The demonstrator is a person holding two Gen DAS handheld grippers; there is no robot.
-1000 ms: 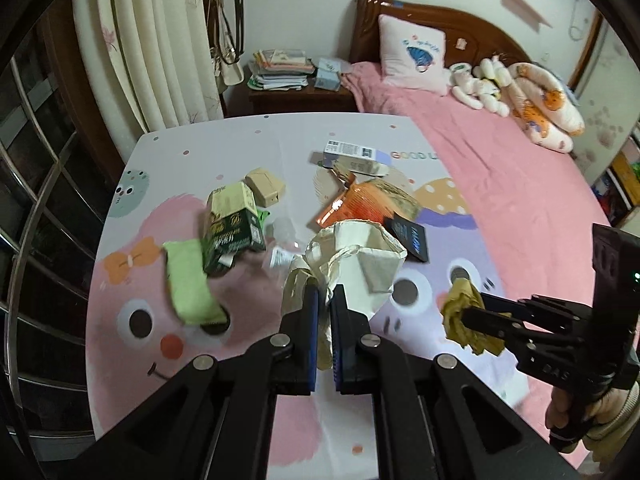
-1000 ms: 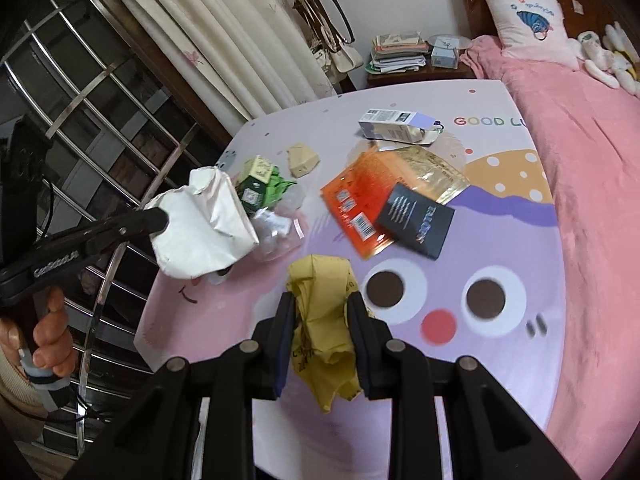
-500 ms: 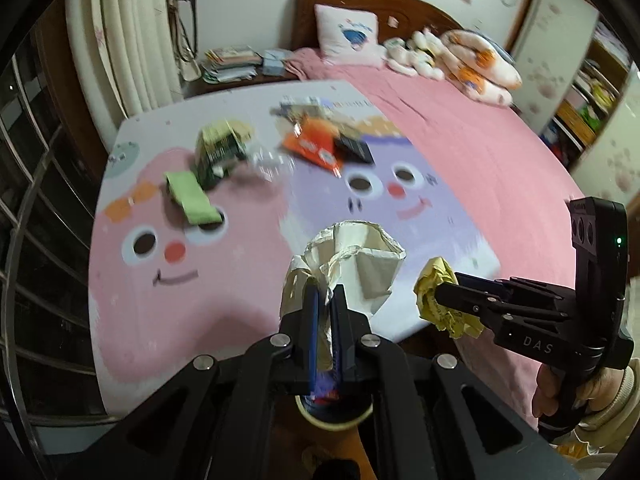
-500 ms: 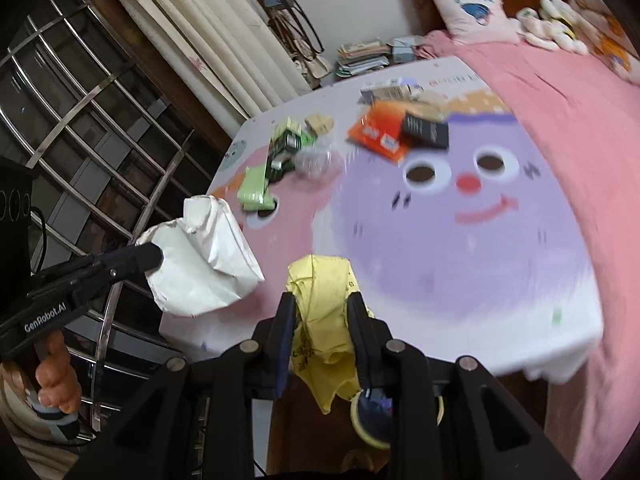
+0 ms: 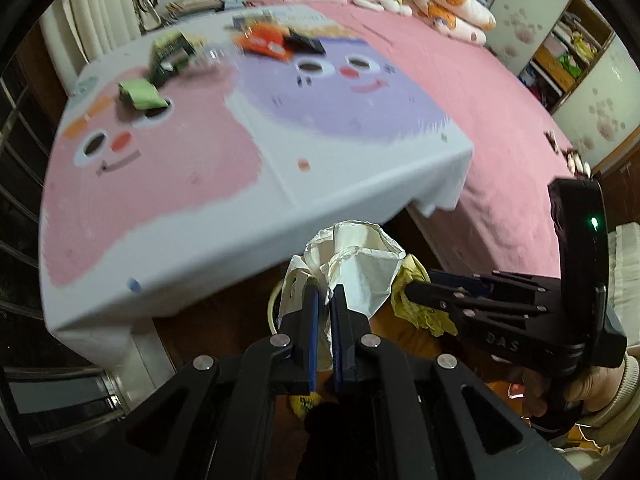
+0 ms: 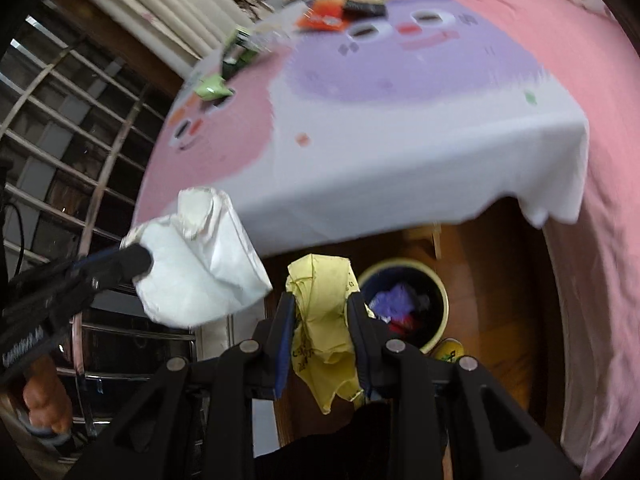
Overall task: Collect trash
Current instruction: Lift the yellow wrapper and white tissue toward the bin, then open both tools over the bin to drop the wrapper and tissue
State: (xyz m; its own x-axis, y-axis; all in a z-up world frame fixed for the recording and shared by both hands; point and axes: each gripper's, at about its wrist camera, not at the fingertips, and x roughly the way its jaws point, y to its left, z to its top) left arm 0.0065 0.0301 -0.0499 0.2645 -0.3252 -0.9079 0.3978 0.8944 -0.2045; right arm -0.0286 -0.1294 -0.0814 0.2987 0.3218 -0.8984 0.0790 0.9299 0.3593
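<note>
My left gripper point(image 5: 325, 300) is shut on a crumpled white paper bag point(image 5: 360, 264), held off the table's front edge; it also shows in the right wrist view point(image 6: 200, 264). My right gripper point(image 6: 320, 308) is shut on crumpled yellow paper point(image 6: 320, 320), seen beside the bag in the left wrist view point(image 5: 416, 304). A round trash bin point(image 6: 436, 280) with purple and red trash inside stands on the floor under the table, just right of the yellow paper. More trash lies far back on the table: a green pack point(image 5: 140, 94), a dark green carton point(image 5: 170, 54), an orange packet point(image 5: 264, 42), a black packet point(image 5: 306, 42).
The table point(image 5: 240, 152) has a pink and purple cartoon cloth hanging over its front edge. A pink bed point(image 5: 500, 120) runs along the right. A metal window grille point(image 6: 60, 120) stands at the left. The floor point(image 6: 500, 300) is brown wood.
Both grippers have pulled back and down from above the table to past its front edge, still holding their trash. The bin on the floor has come into the right wrist view.
</note>
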